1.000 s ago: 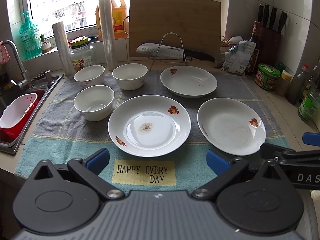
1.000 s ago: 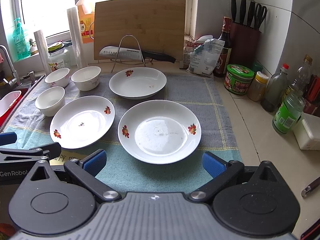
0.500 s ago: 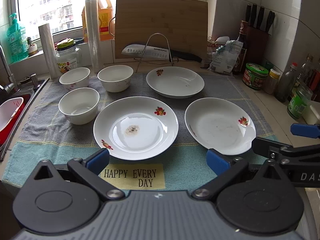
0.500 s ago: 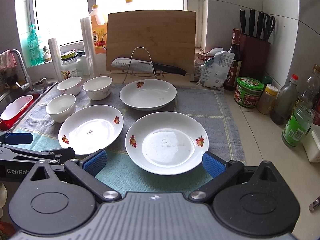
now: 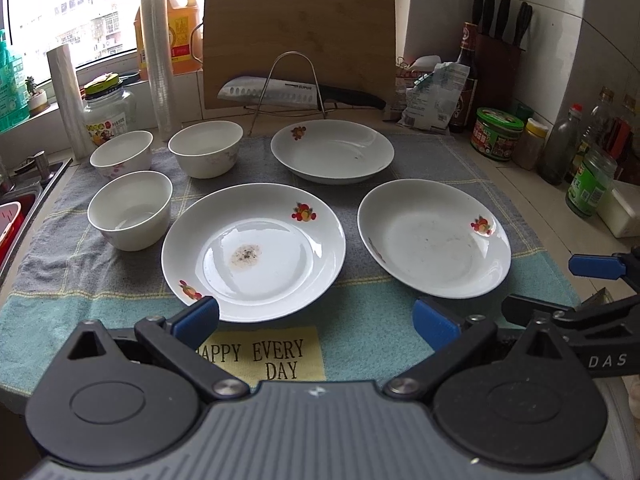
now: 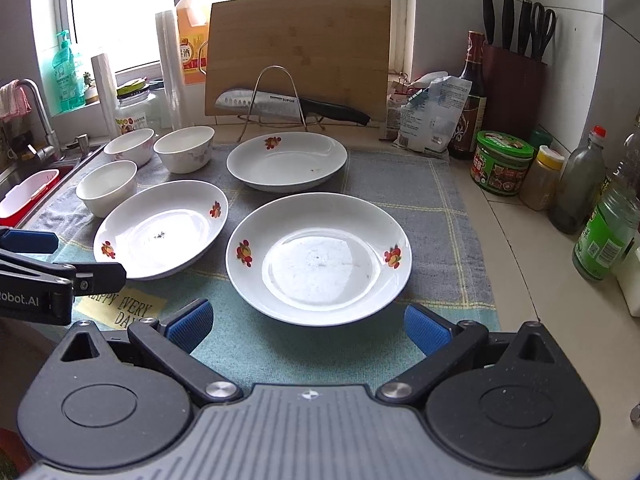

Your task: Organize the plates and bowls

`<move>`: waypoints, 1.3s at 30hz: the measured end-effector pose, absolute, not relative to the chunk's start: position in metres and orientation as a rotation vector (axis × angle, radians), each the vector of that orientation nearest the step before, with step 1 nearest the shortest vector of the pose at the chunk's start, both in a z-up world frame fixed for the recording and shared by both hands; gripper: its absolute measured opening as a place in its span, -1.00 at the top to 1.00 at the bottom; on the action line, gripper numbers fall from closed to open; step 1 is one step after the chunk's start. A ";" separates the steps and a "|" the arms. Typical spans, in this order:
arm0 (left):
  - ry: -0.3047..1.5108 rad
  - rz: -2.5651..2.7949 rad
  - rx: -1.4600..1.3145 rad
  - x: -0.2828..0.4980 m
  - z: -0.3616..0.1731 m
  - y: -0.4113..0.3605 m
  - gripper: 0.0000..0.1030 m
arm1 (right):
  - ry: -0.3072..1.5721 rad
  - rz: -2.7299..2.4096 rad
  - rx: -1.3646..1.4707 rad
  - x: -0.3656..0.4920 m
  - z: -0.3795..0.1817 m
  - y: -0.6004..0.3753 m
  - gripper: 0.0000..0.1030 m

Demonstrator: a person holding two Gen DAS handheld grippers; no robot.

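Note:
Three white plates with fruit prints lie on a towel: a stained front-left plate [image 5: 254, 250] [image 6: 160, 228], a front-right plate [image 5: 434, 236] [image 6: 320, 258] and a back plate [image 5: 332, 150] [image 6: 286, 160]. Three white bowls sit at the left: a near bowl [image 5: 130, 208] [image 6: 106, 186], a far-left bowl [image 5: 122, 152] [image 6: 129, 146] and a far-right bowl [image 5: 206, 148] [image 6: 184, 148]. My left gripper [image 5: 316, 322] is open just short of the front-left plate. My right gripper [image 6: 308, 326] is open at the near rim of the front-right plate. Neither holds anything.
A knife on a wire rack [image 5: 296, 94] and a cutting board [image 5: 300, 36] stand behind the plates. Jars and bottles [image 6: 502, 160] line the right counter, with a knife block [image 6: 514, 84] at the back. A sink with a red basin [image 6: 28, 196] is at left.
Both grippers have shifted slightly relative to the counter, so the plates sit a little differently in view. Both stay open; no dish has moved.

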State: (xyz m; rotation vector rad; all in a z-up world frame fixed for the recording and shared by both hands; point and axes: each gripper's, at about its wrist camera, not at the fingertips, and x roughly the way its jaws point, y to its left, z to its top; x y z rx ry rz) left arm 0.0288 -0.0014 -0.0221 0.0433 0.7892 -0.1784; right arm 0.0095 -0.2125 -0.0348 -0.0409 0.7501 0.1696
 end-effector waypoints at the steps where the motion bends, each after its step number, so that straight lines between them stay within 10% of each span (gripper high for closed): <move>1: 0.789 -0.189 0.051 0.030 -0.024 -0.002 -0.98 | 0.753 0.166 -0.042 0.010 -0.037 -0.214 -1.00; 39: 0.841 -0.610 0.296 0.100 -0.111 -0.085 -1.00 | 0.845 -0.162 -0.002 0.082 -0.046 -0.256 -1.00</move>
